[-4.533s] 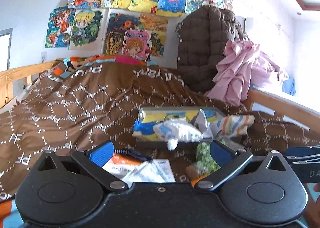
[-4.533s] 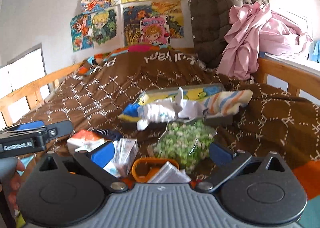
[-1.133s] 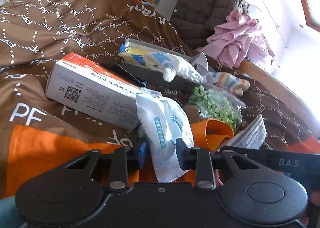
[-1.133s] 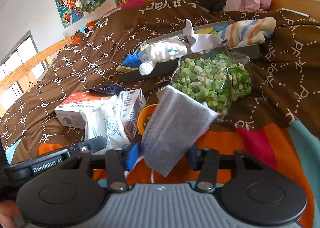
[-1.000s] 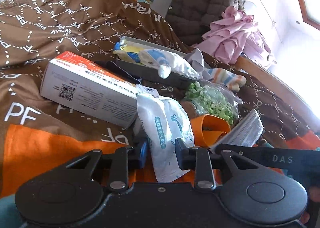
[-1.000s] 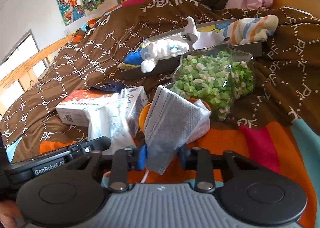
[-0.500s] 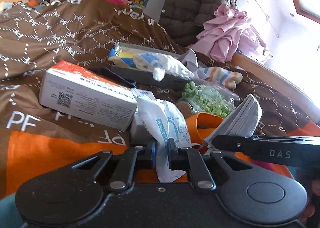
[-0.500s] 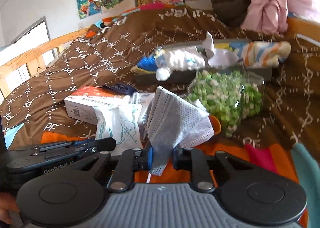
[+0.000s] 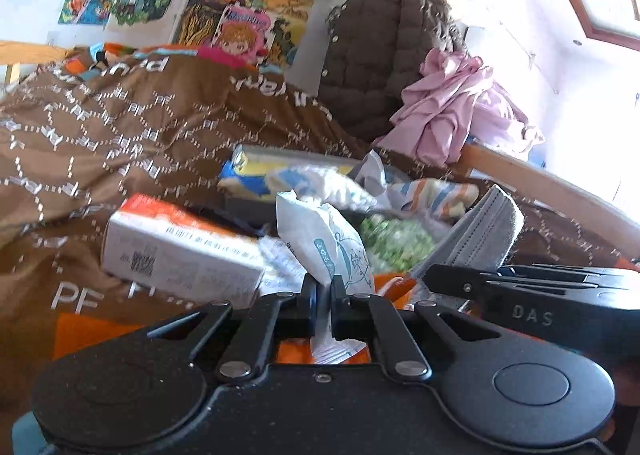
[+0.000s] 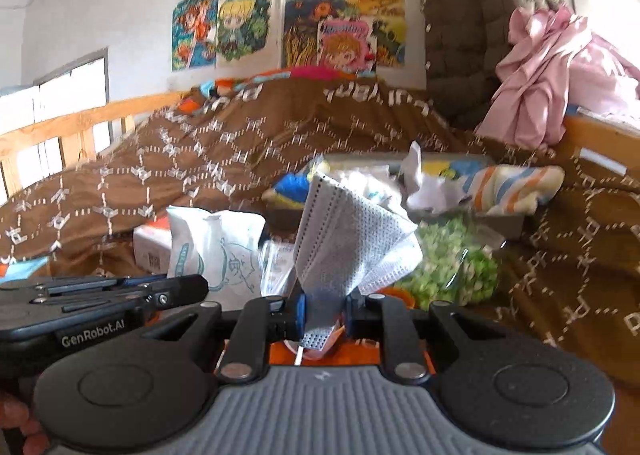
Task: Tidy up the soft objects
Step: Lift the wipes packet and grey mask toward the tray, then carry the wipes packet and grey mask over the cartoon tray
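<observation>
Our left gripper (image 9: 323, 305) pinches a white packet (image 9: 326, 243); our right gripper (image 10: 323, 309) pinches a grey mask (image 10: 352, 243). Ahead on the bed (image 9: 120, 127), a box (image 9: 180, 251), a green bag (image 10: 452, 267) and a tray (image 10: 500, 221) of socks crowd in.

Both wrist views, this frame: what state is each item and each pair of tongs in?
Left tongs: shut on white packet, lifted.
Right tongs: shut on grey mask, lifted.
Box: closed, lying flat on blanket.
Tray: holds soft toy and striped sock.
Green bag: lying on blanket beside tray.
</observation>
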